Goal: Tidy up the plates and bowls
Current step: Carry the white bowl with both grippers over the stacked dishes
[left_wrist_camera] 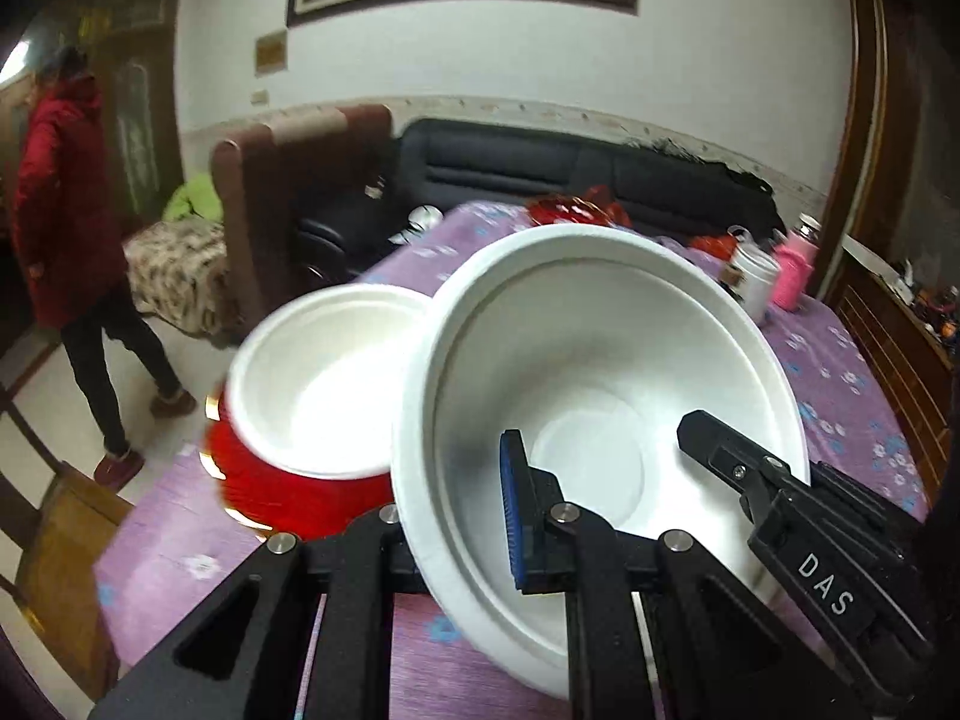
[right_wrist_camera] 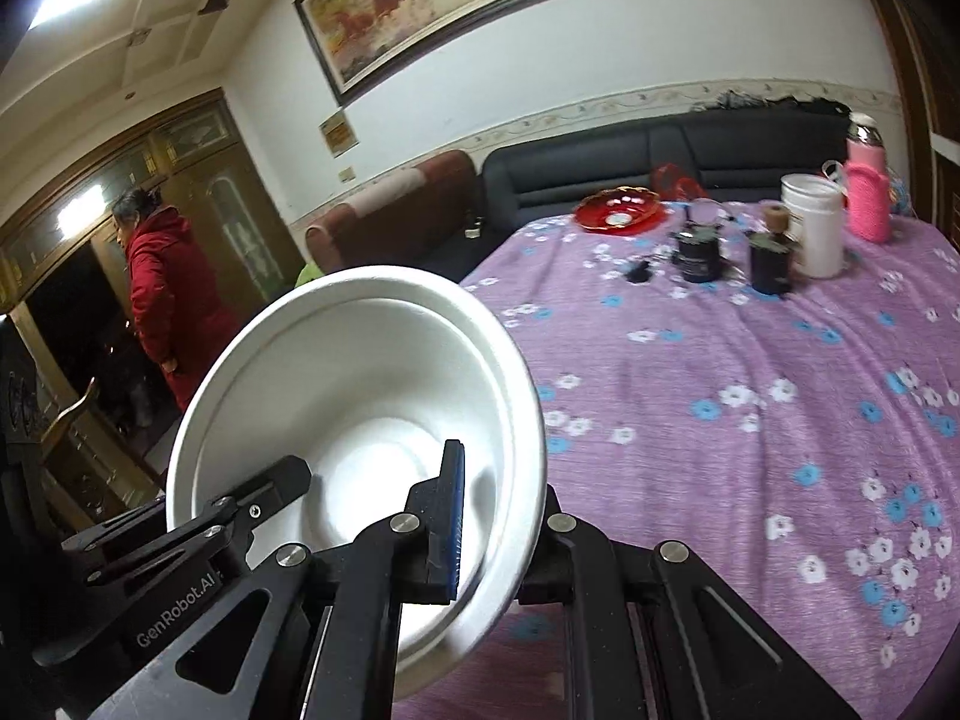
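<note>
White bowl (left_wrist_camera: 600,420) rim is clamped in my left gripper (left_wrist_camera: 468,516); my right gripper (right_wrist_camera: 486,534) clamps another bowl (right_wrist_camera: 360,420), perhaps identical.

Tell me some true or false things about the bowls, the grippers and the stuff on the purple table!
1. Each gripper is clamped on the rim of a white bowl. True: the left gripper holds one white bowl, the right gripper another.
2. The tablecloth is plain green. False: it is purple with white and blue flowers.
3. A red glass dish sits at the table's far side. True.
4. The pink bottle lies on its side. False: it stands upright.
5. The person in the background wears a red coat. True.
</note>
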### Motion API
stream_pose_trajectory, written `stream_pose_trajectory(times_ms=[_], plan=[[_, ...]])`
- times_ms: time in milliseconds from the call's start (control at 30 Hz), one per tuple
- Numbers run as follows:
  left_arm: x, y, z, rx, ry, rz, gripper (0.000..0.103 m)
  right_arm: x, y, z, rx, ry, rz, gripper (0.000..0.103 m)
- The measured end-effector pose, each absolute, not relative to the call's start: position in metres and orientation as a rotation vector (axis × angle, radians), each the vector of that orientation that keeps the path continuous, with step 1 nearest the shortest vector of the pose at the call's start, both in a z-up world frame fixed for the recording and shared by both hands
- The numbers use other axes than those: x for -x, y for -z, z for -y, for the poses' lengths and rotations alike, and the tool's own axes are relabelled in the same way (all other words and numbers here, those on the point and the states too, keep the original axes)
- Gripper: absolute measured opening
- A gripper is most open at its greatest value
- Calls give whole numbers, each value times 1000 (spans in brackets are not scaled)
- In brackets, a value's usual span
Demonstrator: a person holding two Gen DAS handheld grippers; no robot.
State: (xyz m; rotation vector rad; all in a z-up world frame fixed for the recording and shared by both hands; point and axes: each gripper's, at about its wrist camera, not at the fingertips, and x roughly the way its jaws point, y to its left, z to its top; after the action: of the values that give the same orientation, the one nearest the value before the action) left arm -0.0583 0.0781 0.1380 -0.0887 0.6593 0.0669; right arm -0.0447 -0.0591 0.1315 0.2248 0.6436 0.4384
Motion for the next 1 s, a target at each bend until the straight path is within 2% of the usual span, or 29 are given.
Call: stream_pose_trajectory(times_ms=[600, 1000], plan=[[70, -152, -139, 121, -155, -594, 15, 34, -164, -24, -69, -493, -610, 13], [58, -149, -170, 141, -192, -611, 15, 17, -158, -59, -32, -517, -642, 13]])
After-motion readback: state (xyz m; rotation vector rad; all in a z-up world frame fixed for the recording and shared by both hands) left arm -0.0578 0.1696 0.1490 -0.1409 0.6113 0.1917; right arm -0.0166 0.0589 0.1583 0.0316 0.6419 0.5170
